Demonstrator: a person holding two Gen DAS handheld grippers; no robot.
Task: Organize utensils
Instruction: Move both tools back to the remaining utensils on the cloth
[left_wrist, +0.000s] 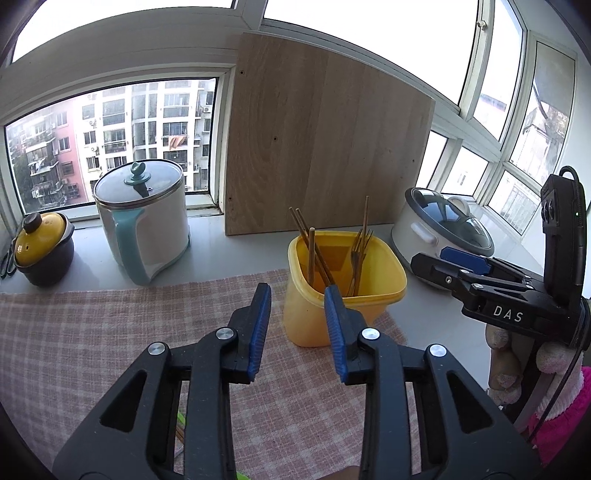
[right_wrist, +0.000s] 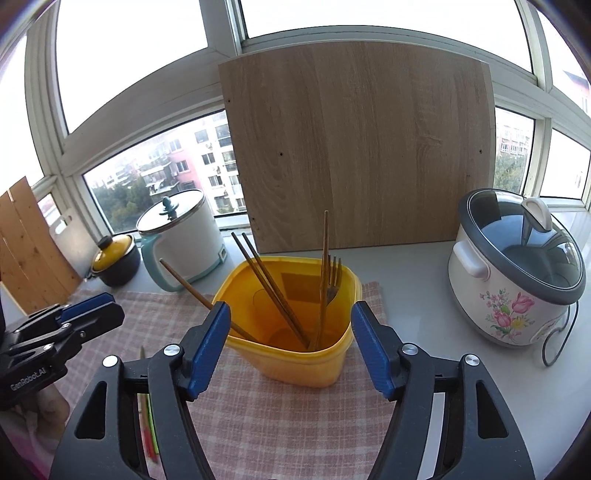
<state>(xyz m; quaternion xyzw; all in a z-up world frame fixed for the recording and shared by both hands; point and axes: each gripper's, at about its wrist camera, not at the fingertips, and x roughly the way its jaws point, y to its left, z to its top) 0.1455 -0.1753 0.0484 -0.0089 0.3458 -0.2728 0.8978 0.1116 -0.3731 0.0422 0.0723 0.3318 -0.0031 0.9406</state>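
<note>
Yellow tub (right_wrist: 295, 332) sits on the checked cloth (right_wrist: 277, 424), chopsticks (right_wrist: 273, 288) and forks (right_wrist: 330, 280) standing inside, handles leaning up and out. Right gripper (right_wrist: 290, 349) is nearer imo: tub dead ahead, framed btwn its wide-apart jaws, nothing held. Left gripper (left_wrist: 297, 328) is just left of the tub, jaws partly apart, empty too. Something thin and green lies on the cloth near the left one, can't tell what.

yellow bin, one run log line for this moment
yellow bin: upright on checked cloth | holds chopsticks, fork | left gripper: open, empty | right gripper: open, empty
</note>
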